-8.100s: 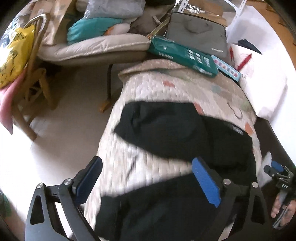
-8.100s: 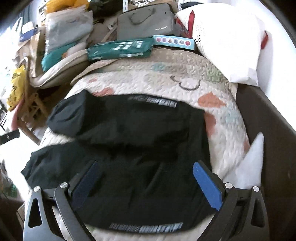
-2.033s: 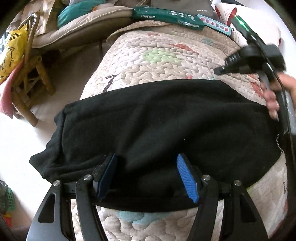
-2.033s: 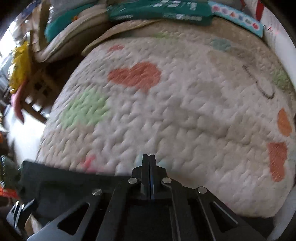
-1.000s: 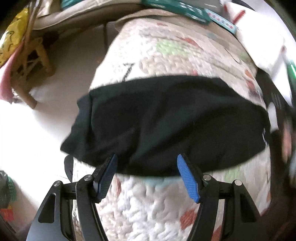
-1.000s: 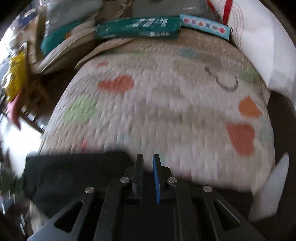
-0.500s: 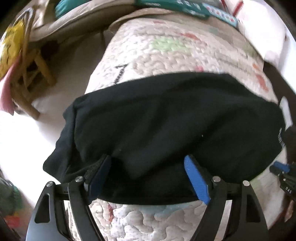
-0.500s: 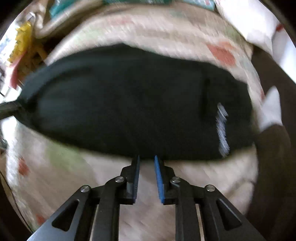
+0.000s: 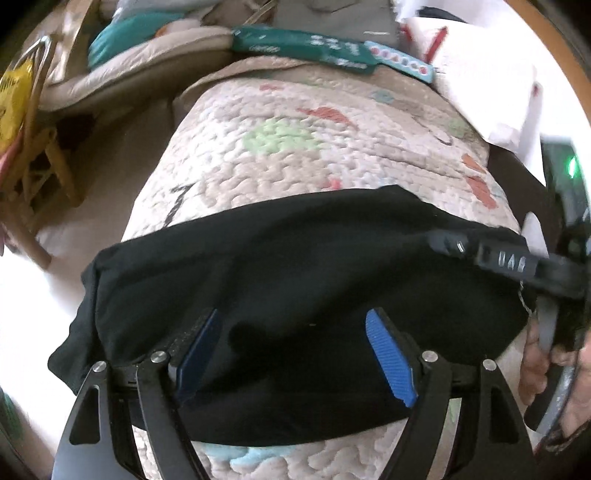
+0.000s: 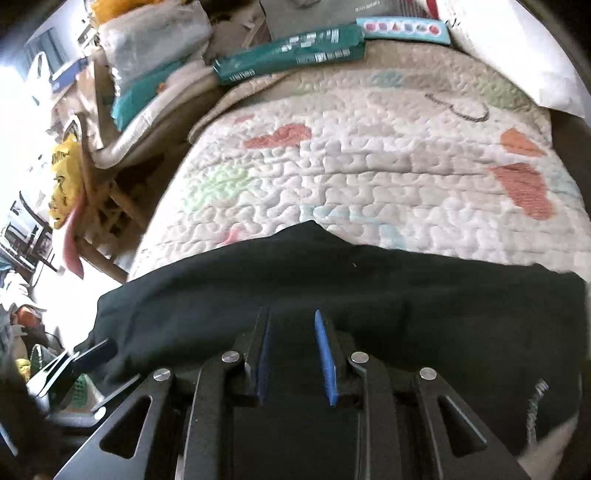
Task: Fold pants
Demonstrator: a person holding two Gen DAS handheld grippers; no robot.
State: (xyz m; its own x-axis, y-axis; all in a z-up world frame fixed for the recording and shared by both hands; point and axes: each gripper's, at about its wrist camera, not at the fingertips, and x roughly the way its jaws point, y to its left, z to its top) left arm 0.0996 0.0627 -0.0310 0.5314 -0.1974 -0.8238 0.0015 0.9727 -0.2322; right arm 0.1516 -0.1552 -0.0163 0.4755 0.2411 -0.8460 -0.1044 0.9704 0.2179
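The black pants (image 9: 280,280) lie folded in a wide band across the quilted bed cover (image 9: 295,147). My left gripper (image 9: 291,332) is open wide, its blue pads over the near part of the pants, holding nothing. My right gripper (image 10: 291,328) is slightly open, with a narrow gap between the blue pads, low over the pants (image 10: 369,295) and empty. The right gripper also shows in the left wrist view (image 9: 480,254), reaching over the right end of the pants from the right.
A white pillow (image 10: 517,48) lies at the bed's far right. A green package (image 10: 288,48) and a light blue box (image 10: 402,27) lie at the head of the bed. A cushioned wooden chair (image 9: 48,147) with piled items stands to the left, across a strip of floor.
My right gripper has swung back over the pants and opened a little wider. My left gripper stayed open over the near edge. The pants lie as before.
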